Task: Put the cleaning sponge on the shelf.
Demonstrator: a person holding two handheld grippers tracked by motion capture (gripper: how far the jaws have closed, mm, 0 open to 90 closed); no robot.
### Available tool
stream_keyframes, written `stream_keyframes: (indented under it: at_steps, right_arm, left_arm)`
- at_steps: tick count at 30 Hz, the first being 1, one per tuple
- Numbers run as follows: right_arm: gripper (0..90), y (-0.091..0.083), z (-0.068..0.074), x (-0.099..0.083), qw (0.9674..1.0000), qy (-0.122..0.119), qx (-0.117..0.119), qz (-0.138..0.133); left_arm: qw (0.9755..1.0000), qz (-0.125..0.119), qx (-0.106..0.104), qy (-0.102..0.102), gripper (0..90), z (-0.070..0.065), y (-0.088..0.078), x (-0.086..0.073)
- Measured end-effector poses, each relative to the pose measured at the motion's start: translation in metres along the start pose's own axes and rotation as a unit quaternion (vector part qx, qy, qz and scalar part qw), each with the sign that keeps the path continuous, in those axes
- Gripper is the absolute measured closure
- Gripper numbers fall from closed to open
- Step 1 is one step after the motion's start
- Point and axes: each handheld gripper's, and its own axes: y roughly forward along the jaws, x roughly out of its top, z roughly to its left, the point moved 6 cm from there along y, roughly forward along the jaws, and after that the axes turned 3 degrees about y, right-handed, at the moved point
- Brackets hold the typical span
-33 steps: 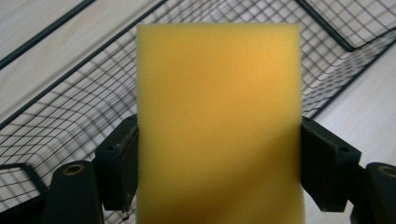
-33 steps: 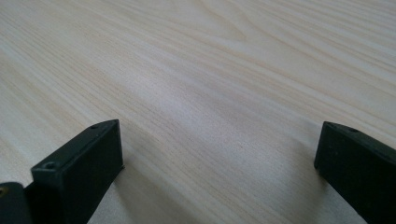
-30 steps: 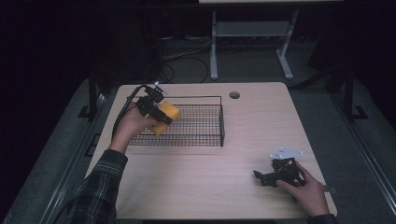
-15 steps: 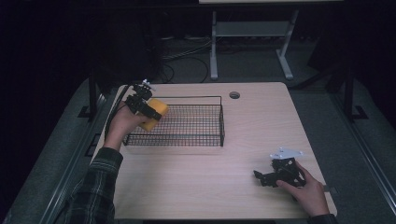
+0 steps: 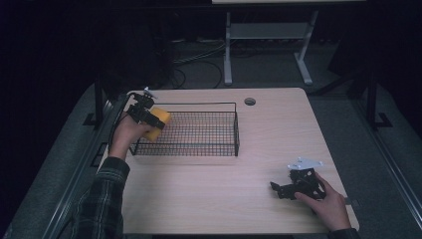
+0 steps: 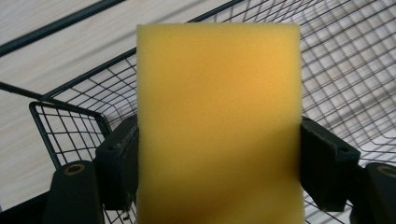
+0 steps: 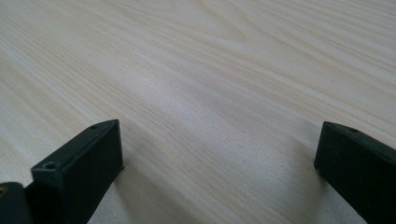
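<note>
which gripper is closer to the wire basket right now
Left. The left gripper holds a yellow sponge at the wire basket's left end, over its rim. The right gripper rests open on the table, near its front right corner, well clear of the basket.

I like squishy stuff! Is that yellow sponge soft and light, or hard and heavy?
Probably soft: the yellow sponge has a fine foamy surface, and the left tongs press into its sides. Likely light too, since one pinch holds it up by the wire basket. It seems unlikely to slip, as foam grips well.
</note>
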Motion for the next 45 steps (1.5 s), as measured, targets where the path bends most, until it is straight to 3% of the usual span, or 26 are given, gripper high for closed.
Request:
stream_keyframes:
  at_steps: [25, 45]
  right_arm:
    - [0.3, 0.000, 0.000, 0.000, 1.0000, 0.000, 0.000, 0.000]
    - [0.3, 0.000, 0.000, 0.000, 1.0000, 0.001, 0.000, 0.000]
  left_arm:
    - [0.9997, 0.020, -0.008, -0.014, 24.6, 0.008, 0.033, -0.013]
    - [0.9990, 0.041, -0.017, -0.010, 22.7, 0.005, 0.040, -0.018]
